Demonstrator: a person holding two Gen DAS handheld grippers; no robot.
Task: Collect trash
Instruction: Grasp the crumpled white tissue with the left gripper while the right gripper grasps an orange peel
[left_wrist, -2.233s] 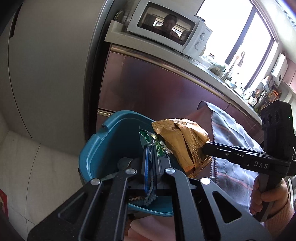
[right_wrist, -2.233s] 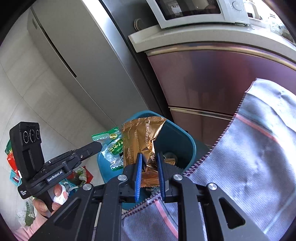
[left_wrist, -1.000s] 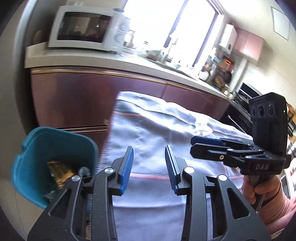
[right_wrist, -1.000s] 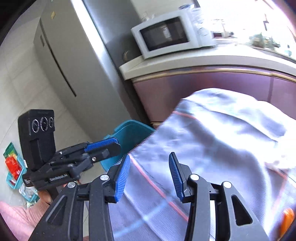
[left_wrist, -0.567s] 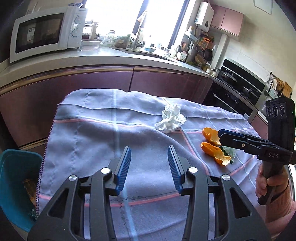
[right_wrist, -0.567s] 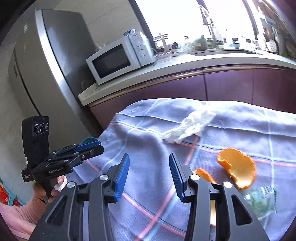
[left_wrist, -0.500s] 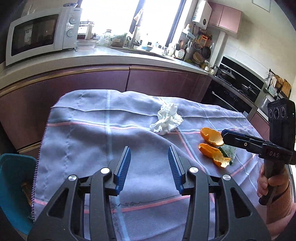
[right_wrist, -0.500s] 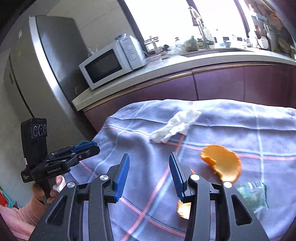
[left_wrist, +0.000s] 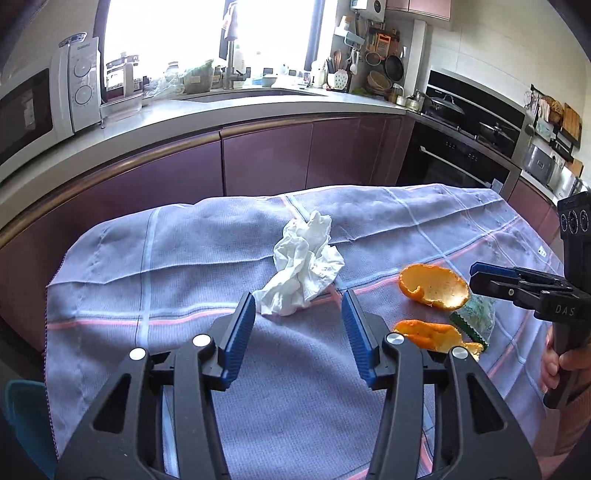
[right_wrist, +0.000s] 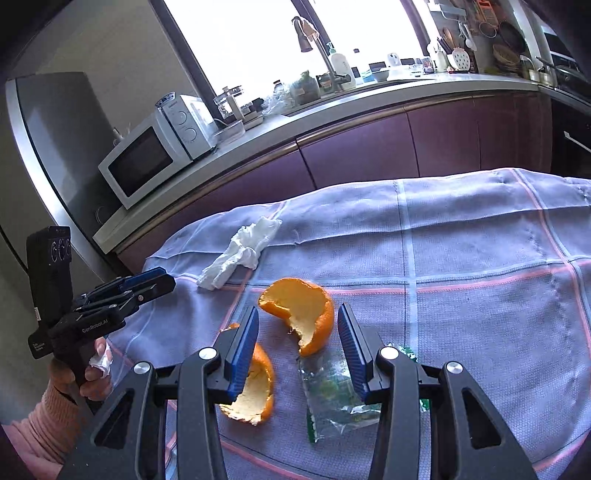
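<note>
A crumpled white tissue (left_wrist: 303, 266) lies on the lilac checked tablecloth (left_wrist: 184, 266), just beyond my open, empty left gripper (left_wrist: 298, 319). Two orange peels (right_wrist: 299, 314) (right_wrist: 255, 387) and a clear green-edged wrapper (right_wrist: 332, 391) lie to its right. My right gripper (right_wrist: 298, 332) is open and empty, its jaws either side of the larger peel, slightly above it. The tissue also shows in the right wrist view (right_wrist: 240, 251). The peels (left_wrist: 432, 286) and wrapper (left_wrist: 476, 317) also show in the left wrist view, next to the right gripper (left_wrist: 491, 280).
The teal trash bin (left_wrist: 22, 424) shows at the table's left edge, mostly cut off. Behind the table run purple cabinets (left_wrist: 266, 162), a counter with a microwave (right_wrist: 147, 162), a fridge (right_wrist: 48, 122) and an oven (left_wrist: 461, 158).
Both grippers let go of wrappers into the bin, opened, and swung right over the table. The left now faces the tissue, the right hovers at the orange peels.
</note>
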